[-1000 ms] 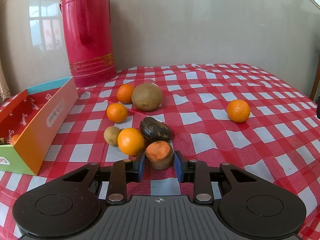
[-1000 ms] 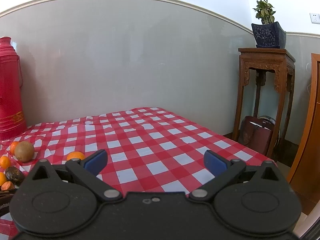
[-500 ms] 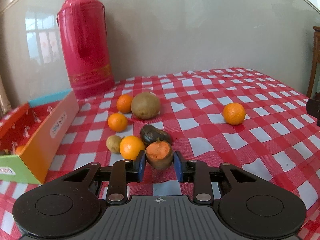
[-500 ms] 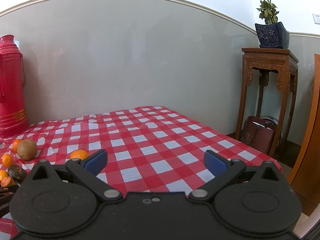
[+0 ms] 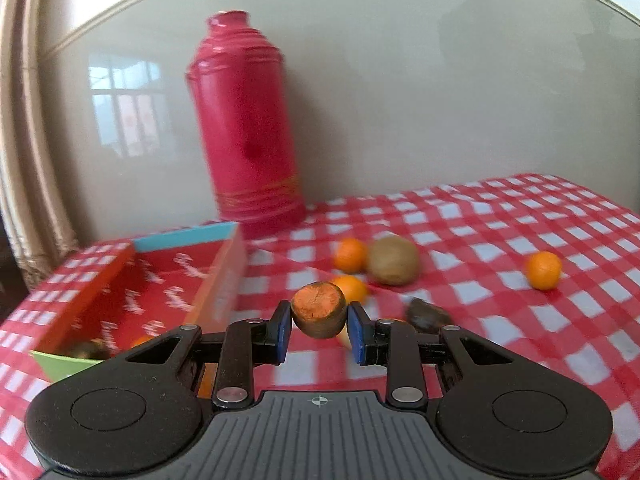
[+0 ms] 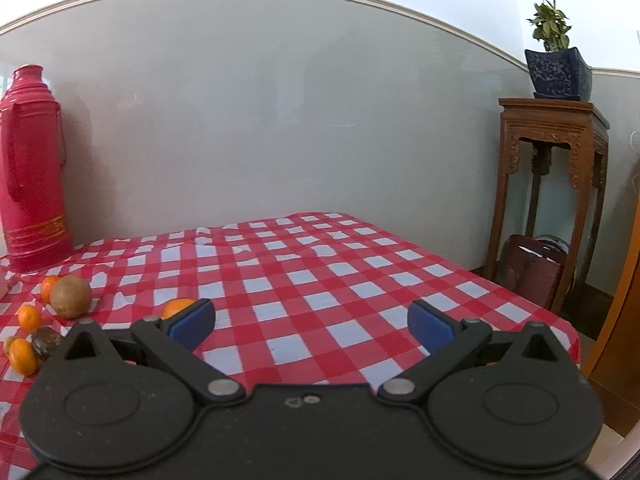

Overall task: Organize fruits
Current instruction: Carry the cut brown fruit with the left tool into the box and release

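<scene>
Now that my left claw (image 5: 319, 330) has lifted clear of the checked tablecloth (image 5: 500, 320), it stays clamped on the cut orange-fleshed fruit (image 5: 319, 314). Transfer toward the red box (image 5: 160, 280) can proceed; my right claw (image 6: 312, 324) stands apart, empty.

Red thermos (image 5: 246, 128) stands tall at back of table, right by gray wall (image 6: 280, 120). Red-and-white checked cloth (image 6: 320, 280) under thermos, covers whole table. Window shine on wall (image 5: 124, 108), left of thermos. Curtain (image 5: 24, 160) farther left of thermos. Brown wooden stand (image 6: 552, 184) far right of thermos, off table. Blue pot with 1 green plant (image 6: 558, 68) on top of stand. Dark red bag (image 6: 532, 272) on floor under stand.
</scene>
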Demonstrator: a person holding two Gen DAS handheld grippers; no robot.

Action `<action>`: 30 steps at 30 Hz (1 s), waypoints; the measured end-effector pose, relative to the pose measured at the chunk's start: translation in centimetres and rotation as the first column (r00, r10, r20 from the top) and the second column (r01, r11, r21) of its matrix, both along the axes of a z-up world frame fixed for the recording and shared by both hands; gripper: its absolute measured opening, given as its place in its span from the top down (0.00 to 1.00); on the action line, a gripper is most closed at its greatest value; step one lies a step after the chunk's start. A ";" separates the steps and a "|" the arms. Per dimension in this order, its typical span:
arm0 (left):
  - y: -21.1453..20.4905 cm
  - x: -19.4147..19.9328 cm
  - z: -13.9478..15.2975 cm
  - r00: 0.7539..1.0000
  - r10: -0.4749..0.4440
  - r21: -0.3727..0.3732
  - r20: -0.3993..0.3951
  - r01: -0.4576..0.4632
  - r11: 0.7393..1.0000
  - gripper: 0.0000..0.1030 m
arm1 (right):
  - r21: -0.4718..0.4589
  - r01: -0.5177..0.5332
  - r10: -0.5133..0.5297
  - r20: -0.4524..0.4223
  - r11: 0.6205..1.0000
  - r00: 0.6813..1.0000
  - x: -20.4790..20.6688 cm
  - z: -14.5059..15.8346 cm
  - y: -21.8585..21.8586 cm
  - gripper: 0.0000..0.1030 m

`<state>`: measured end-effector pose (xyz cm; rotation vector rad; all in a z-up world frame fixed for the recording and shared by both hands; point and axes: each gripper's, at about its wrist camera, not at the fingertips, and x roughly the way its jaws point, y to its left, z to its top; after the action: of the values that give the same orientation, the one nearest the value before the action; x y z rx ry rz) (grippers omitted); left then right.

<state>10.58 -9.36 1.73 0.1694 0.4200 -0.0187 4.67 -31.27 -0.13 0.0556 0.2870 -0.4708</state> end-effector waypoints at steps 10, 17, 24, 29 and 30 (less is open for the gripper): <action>7.2 2.0 1.1 0.982 0.186 0.005 0.040 -0.186 0.983 0.70 | -0.017 -0.071 0.071 -0.011 0.997 0.997 1.1 0.2 2.9 0.05; 13.0 4.5 0.2 0.942 0.335 -0.029 -0.024 -0.336 0.942 0.70 | -0.043 -0.126 0.125 -0.021 0.991 0.992 1.8 0.2 5.0 0.05; 15.9 6.2 -1.5 0.926 0.357 -0.050 -0.123 -0.365 0.930 0.70 | -0.057 -0.171 0.169 -0.036 0.984 0.985 2.8 0.2 7.0 0.05; 16.1 6.3 -1.6 0.930 0.341 -0.064 -0.138 -0.352 0.934 0.70 | -0.057 -0.199 0.197 -0.043 0.978 0.980 3.4 0.0 8.2 0.05; 16.1 6.3 -1.6 0.931 0.338 -0.069 -0.142 -0.349 0.934 0.70 | -0.058 -0.206 0.203 -0.046 0.977 0.978 3.6 0.0 8.5 0.05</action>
<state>16.85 6.78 0.13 -0.0001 0.5713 0.2979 8.29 -22.79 -0.15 -0.0448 0.3135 -0.2761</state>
